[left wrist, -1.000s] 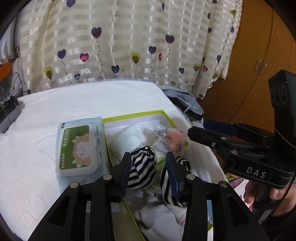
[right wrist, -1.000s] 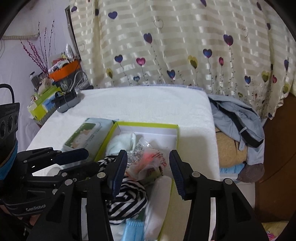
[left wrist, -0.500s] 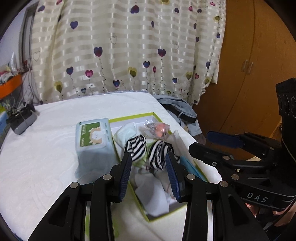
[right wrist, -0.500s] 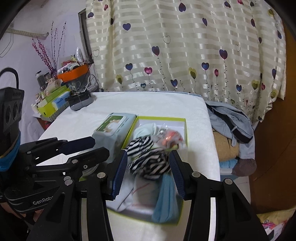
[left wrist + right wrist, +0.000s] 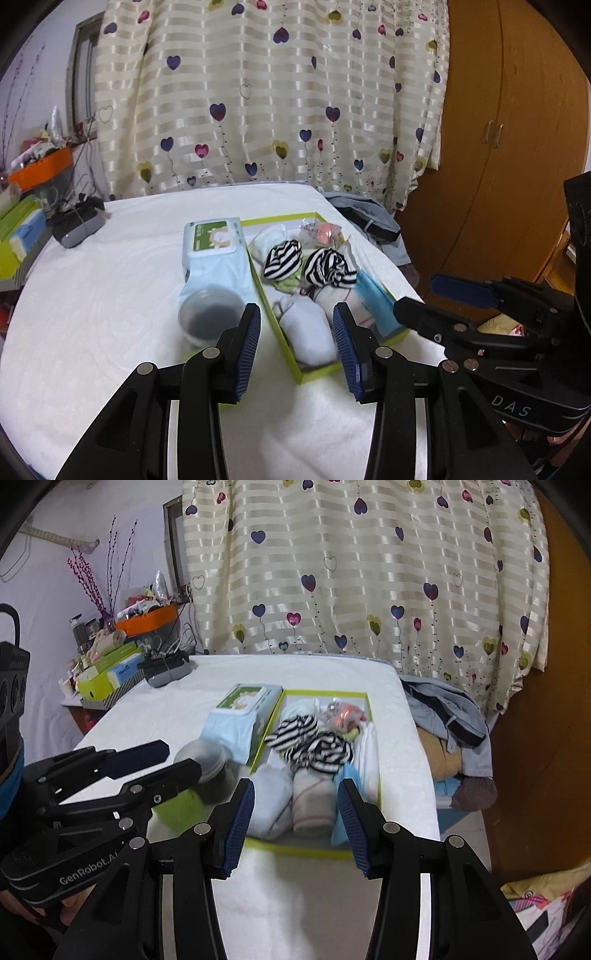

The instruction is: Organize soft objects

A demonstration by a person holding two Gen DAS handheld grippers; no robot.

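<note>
Green-rimmed box [image 5: 280, 325] packed with soft things, both grippers pulled back.

Left gripper [image 5: 295, 336] and right gripper [image 5: 295, 816] were low over the striped socks [image 5: 325, 266] a second ago; now they hover clear, fingers apart and empty, so sorting looks finished. Only the right view shows the rolled towel [image 5: 314, 805] clearly.

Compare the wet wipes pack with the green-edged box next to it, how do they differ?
The wet wipes pack is pale blue with a green label; the green-edged box is white inside with lime walls. The pack is closed; the box is open and holds rolled socks. The pack looks smaller than the box. Both lie flat, side by side, on the white cloth.
</note>
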